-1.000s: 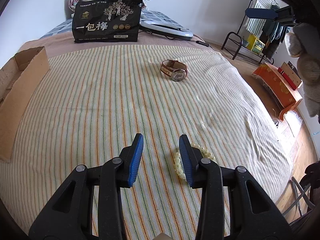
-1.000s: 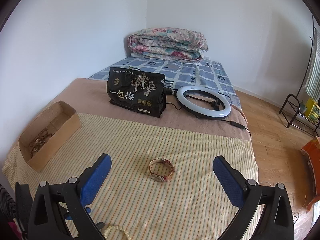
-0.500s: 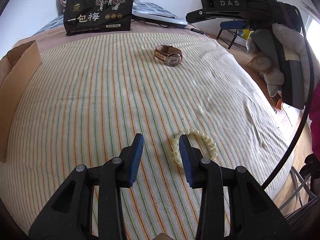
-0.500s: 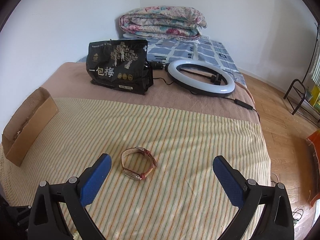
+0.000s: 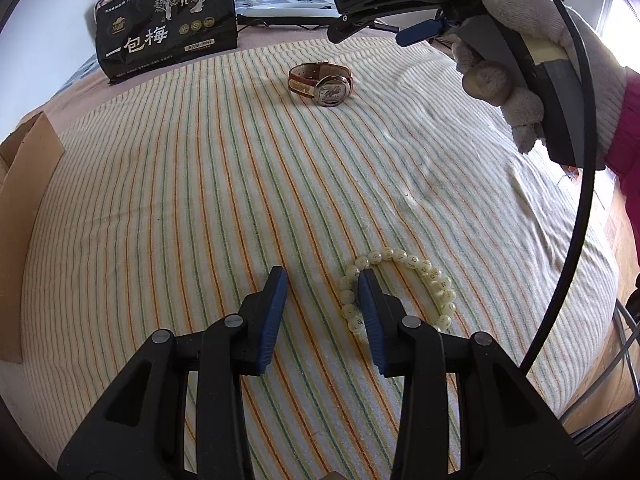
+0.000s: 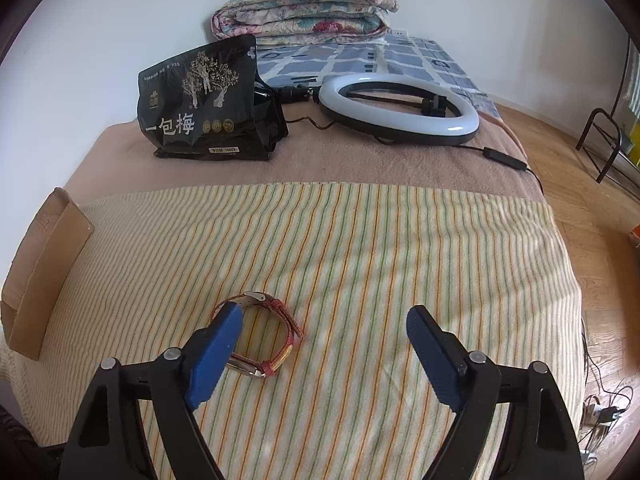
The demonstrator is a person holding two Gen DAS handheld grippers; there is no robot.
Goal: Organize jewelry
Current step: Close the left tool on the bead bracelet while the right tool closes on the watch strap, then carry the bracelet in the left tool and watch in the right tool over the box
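A cream bead bracelet [image 5: 404,285] lies on the striped cloth [image 5: 200,184]. My left gripper [image 5: 322,284] is open and empty just above the cloth, with its right finger over the bracelet's left side. A wristwatch with a reddish-brown strap [image 5: 322,85] lies farther back; it also shows in the right wrist view [image 6: 276,332]. My right gripper [image 6: 326,326] is wide open and empty, low over the cloth, with its left finger in front of the watch's left side. In the left wrist view the right gripper [image 5: 420,12] hangs above and right of the watch.
A cardboard box [image 6: 44,276] stands at the cloth's left edge, also seen in the left wrist view [image 5: 24,216]. A black snack bag [image 6: 208,108], a ring light [image 6: 400,108] with its cable and a folded quilt [image 6: 304,8] lie behind. The bed's right edge drops to wooden floor.
My right gripper has come down and forward to the watch, so its left finger now overlaps it. My left gripper has drawn back a little from the bracelet, which now shows more fully.
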